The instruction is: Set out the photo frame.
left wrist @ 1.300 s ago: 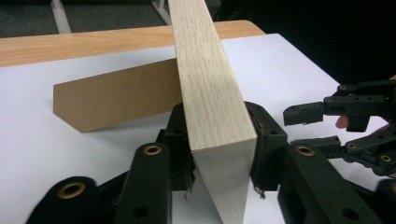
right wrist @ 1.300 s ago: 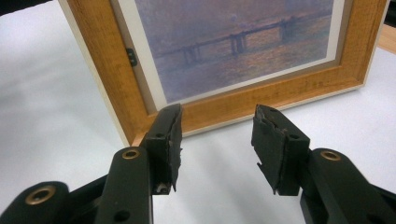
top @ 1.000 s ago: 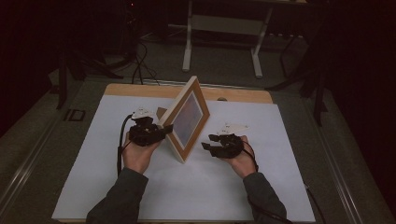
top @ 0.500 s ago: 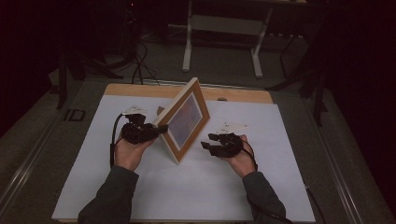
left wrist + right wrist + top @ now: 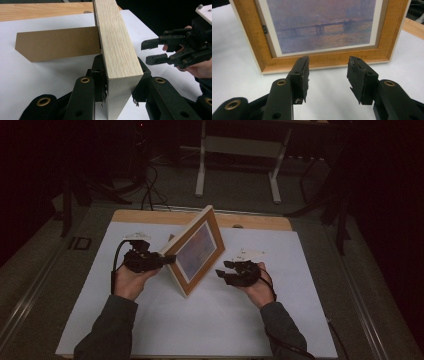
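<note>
- My left gripper [image 5: 117, 87] was clamped on the side edge of the light wooden picture frame [image 5: 196, 251], which stood upright on the white tabletop sheet [image 5: 210, 320].
- My right gripper [image 5: 328, 75] gaped wide, holding nothing, just short of the frame's front.
- A brown cardboard easel flap [image 5: 57, 43] stuck out behind.

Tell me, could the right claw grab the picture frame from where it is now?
Probably yes. The right claw is open, facing the frame front edge, with bare white table between them. The left claw already clamps the frame's side.
</note>
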